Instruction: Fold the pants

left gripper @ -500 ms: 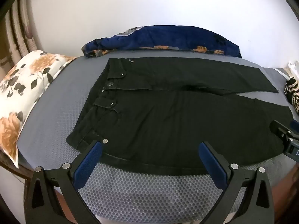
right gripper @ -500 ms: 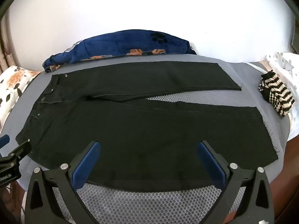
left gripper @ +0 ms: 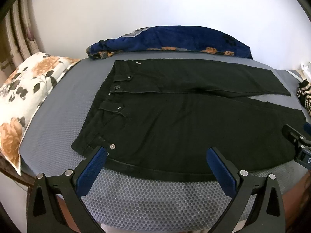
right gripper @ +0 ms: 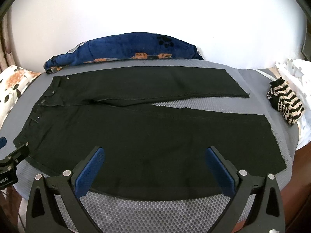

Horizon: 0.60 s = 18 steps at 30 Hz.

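Black pants (left gripper: 184, 116) (right gripper: 145, 128) lie spread flat on the grey bed, waistband to the left, both legs running right with a gap between them near the hems. My left gripper (left gripper: 157, 153) hangs open above the near edge of the pants by the waistband corner, its blue pads (left gripper: 91, 169) wide apart with nothing between them. Over the near leg my right gripper (right gripper: 155, 152) is open too and holds nothing. Each gripper shows at the edge of the other's view: the right gripper (left gripper: 297, 143) and the left gripper (right gripper: 11, 159).
A blue floral blanket (left gripper: 175, 40) is bunched along the far side against the white wall. A flowered pillow (left gripper: 25, 97) lies at the left end. A striped black-and-cream knit item (right gripper: 285, 103) sits at the right end. The grey honeycomb cover (left gripper: 155, 198) reaches the near edge.
Both grippers have drifted very slightly; the pants and everything else lie as before.
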Available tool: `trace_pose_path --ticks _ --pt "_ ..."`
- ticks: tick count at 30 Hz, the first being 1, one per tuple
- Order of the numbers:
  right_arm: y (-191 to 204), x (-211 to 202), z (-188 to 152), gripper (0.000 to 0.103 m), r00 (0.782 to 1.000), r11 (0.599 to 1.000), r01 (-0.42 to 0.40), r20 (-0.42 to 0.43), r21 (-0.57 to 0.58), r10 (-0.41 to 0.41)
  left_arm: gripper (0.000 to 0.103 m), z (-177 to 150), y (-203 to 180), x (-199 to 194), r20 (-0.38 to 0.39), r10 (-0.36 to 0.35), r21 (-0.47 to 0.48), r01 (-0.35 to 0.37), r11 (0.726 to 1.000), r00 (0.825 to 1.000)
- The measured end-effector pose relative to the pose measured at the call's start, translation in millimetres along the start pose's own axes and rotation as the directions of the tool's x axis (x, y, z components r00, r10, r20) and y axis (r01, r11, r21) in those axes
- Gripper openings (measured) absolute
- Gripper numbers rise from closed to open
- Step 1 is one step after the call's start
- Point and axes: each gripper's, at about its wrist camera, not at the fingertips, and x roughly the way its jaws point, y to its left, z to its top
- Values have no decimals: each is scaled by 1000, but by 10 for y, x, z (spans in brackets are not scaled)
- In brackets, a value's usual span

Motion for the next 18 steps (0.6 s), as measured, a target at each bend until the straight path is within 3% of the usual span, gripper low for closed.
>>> trace_pose_path --ticks 18 --pt "-46 36 -35 103 999 1000 -19 -28 15 19 102 -7 11 3 1 1 5 -1 1000 1000"
